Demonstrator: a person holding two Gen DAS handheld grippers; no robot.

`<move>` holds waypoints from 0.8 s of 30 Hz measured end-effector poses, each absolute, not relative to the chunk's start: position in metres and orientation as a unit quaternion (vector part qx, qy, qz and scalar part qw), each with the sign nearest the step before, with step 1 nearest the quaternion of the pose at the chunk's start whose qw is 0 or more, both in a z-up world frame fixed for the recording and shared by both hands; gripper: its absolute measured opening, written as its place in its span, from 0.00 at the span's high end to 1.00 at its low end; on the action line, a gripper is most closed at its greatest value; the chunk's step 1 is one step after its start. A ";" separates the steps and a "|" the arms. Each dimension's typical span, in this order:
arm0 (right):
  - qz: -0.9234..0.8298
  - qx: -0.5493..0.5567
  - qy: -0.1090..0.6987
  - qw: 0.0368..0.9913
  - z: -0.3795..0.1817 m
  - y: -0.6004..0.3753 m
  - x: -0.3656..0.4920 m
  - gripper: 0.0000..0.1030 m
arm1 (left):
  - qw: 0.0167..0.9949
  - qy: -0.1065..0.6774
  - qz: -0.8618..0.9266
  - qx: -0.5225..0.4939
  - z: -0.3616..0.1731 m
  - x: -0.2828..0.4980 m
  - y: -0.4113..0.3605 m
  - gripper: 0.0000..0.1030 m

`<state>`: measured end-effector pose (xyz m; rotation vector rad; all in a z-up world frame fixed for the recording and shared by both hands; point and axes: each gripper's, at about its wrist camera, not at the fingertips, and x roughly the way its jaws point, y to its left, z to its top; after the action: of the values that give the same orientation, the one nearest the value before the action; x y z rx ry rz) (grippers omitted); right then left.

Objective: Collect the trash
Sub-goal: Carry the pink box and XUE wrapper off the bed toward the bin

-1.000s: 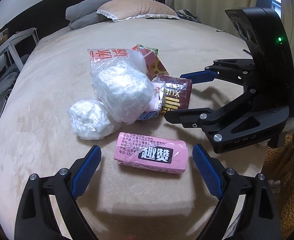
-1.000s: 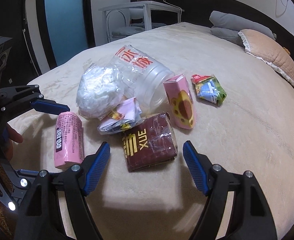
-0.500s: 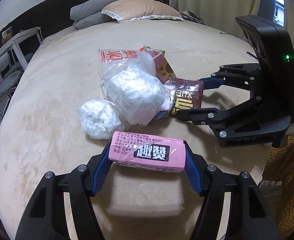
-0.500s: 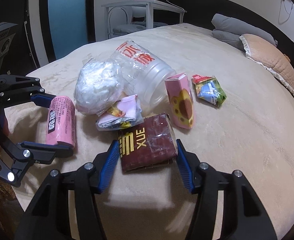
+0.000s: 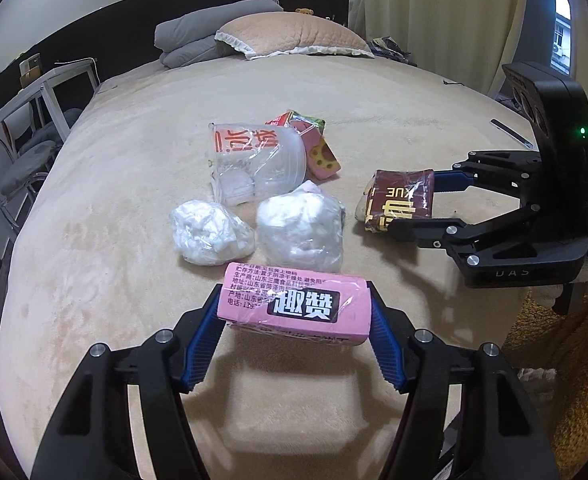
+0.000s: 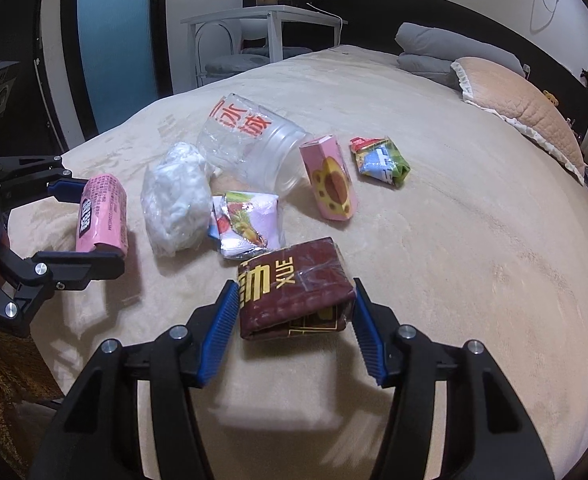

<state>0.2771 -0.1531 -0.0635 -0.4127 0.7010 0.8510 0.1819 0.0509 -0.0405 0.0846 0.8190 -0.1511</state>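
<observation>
A beige plush bed is filling both views and is carrying a loose cluster of trash. The left hand-held gripper is clamping the pink packet between its blue pads at the near edge of the cluster, and the packet's shadow is falling on the cover below it. The right hand-held gripper is clamped on the maroon wrapper, which is sitting apart from the remaining litter, toward the bed's edge.

Lying on the cover are two white crumpled plastic bundles, a clear plastic jar on its side with red lettering, a pink carton just beside the jar's mouth, a green snack wrapper beyond the carton, and a foil sachet between the nearer bundle and the maroon wrapper.

At the head of the bed a tan pillow is leaning against folded grey bedding before a dark headboard. A white side table is standing beside the bed, and cream curtains are hanging along the far wall.
</observation>
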 end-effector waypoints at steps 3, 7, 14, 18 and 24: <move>0.400 -0.183 0.331 0.835 -0.060 -0.161 0.273 0.46 | 0.914 0.397 -0.071 0.040 -0.041 0.178 0.046 0.37; 0.400 -0.167 0.330 0.839 -0.055 -0.172 0.265 0.46 | 0.917 0.392 -0.070 0.036 -0.040 0.169 0.039 0.37; 0.393 -0.143 0.334 0.845 -0.049 -0.188 0.254 0.46 | 0.916 0.394 -0.073 0.034 -0.042 0.157 0.026 0.37; 0.391 -0.127 0.334 0.848 -0.047 -0.197 0.241 0.46 | 0.917 0.391 -0.074 0.025 -0.042 0.151 0.020 0.37; 0.393 -0.116 0.333 0.849 -0.046 -0.210 0.222 0.46 | 0.921 0.382 -0.076 0.002 -0.043 0.131 0.010 0.37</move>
<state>0.2219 -0.2096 -0.0460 -0.2443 0.7021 0.8270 0.1307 0.0100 -0.0431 0.0031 0.7837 -0.1553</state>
